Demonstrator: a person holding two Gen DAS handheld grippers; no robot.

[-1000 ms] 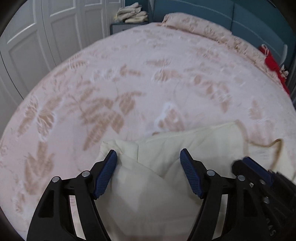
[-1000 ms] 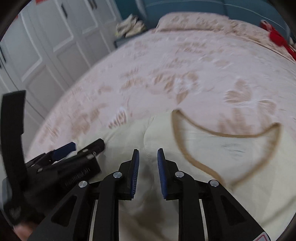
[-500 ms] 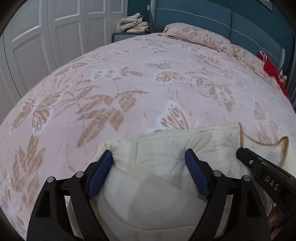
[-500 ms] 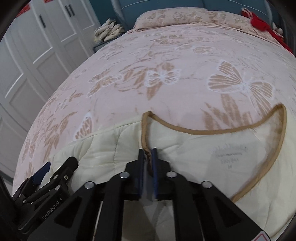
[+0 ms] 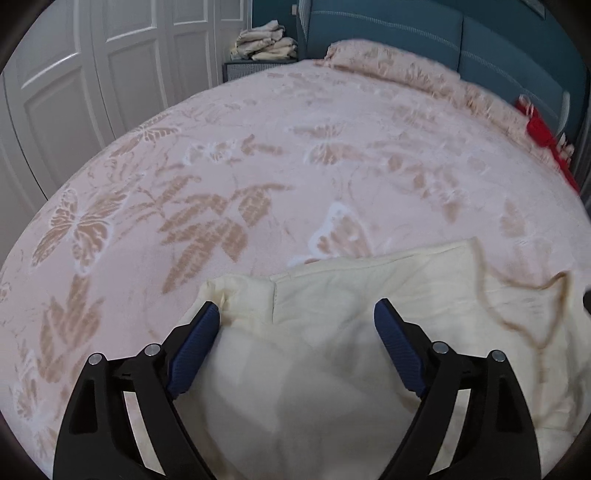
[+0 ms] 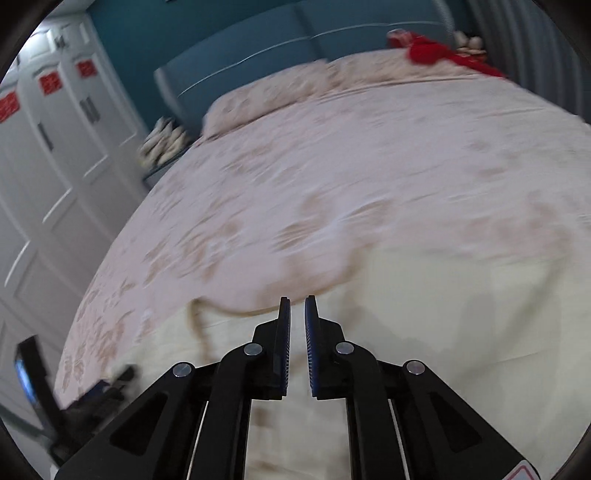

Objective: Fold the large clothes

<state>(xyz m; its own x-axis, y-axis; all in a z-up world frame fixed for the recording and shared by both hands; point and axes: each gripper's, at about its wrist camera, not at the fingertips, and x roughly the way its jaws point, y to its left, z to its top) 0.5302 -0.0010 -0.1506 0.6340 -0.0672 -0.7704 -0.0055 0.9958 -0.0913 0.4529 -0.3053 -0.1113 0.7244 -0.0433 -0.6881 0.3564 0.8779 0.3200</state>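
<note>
A cream padded garment [image 5: 351, 291] with tan trim [image 5: 491, 295] lies on the pink butterfly bedspread [image 5: 258, 155]. My left gripper [image 5: 297, 314] is open, its blue pads either side of the garment's folded shoulder. My right gripper [image 6: 297, 314] has its jaws nearly together with a narrow gap, right at the tan neckline [image 6: 236, 312] of the garment [image 6: 461, 302]; the view is blurred, so I cannot see whether cloth is pinched. The left gripper shows dimly at the lower left of the right wrist view [image 6: 107, 384].
White wardrobe doors [image 5: 74, 85] stand on the left. A blue headboard [image 5: 406, 33] and a pillow [image 5: 388, 59] are at the far end. Folded cloths sit on a nightstand [image 5: 262, 40]. A red item [image 5: 543, 133] lies at the far right.
My right gripper has swung right and tilted up along the neckline, and its jaws stand slightly apart. It has left the left wrist view. My left gripper stays open over the shoulder.
</note>
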